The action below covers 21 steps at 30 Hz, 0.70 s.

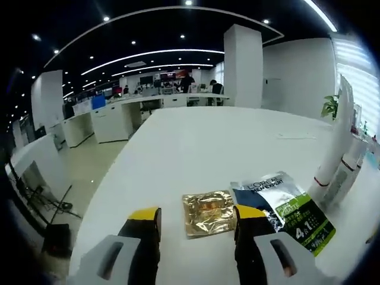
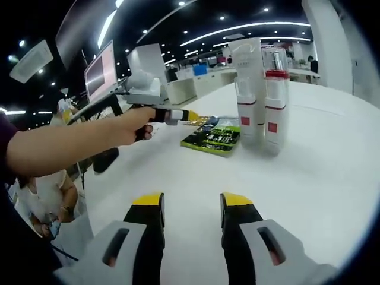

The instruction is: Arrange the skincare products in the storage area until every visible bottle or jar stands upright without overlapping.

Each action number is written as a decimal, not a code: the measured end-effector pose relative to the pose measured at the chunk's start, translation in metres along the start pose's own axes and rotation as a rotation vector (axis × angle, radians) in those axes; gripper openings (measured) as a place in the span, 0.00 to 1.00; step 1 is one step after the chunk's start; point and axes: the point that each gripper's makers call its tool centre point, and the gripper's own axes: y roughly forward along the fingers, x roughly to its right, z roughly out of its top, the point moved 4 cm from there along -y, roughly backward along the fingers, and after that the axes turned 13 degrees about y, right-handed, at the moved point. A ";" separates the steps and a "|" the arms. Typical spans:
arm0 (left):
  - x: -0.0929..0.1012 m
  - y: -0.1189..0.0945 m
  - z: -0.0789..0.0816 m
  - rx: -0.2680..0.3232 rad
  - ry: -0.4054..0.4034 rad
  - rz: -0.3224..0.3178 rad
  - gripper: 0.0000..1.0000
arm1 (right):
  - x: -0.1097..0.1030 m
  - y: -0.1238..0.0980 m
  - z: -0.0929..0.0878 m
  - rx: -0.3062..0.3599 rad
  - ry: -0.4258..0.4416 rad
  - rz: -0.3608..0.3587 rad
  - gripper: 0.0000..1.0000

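A gold sachet [image 1: 208,214] lies flat on the white table [image 1: 196,142], just beyond my left gripper [image 1: 198,215], which is open and holds nothing. Beside it on the right lies a dark and green L'Oreal sachet [image 1: 289,212]. Tall white bottles [image 1: 337,145] stand upright at the right edge. In the right gripper view, a tall white tube [image 2: 248,83] and a white bottle with red bands [image 2: 275,101] stand side by side, with the green sachet [image 2: 215,138] flat in front of them. A hand holds the left gripper [image 2: 191,117] over the gold sachet [image 2: 203,121]. My right gripper [image 2: 193,202] is open above bare table.
The table's left edge [image 1: 113,178] drops to the office floor. A potted plant [image 1: 330,107] stands behind the bottles. A person's forearm [image 2: 65,145] reaches across the right gripper view from the left. A monitor [image 2: 101,74] stands at the table's far left.
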 end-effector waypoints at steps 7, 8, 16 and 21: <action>-0.059 -0.043 -0.040 -0.041 -0.209 0.216 0.63 | -0.010 0.005 -0.005 -0.007 0.000 0.027 0.36; -0.066 -0.051 -0.049 -0.078 -0.208 0.254 0.65 | -0.011 0.006 -0.005 -0.005 0.002 0.029 0.36; -0.074 -0.066 -0.079 -0.139 -0.225 0.304 0.69 | -0.015 0.006 -0.007 -0.006 0.011 0.041 0.36; -0.067 -0.064 -0.078 -0.121 -0.198 0.291 0.70 | -0.010 0.002 -0.009 -0.001 0.014 0.029 0.36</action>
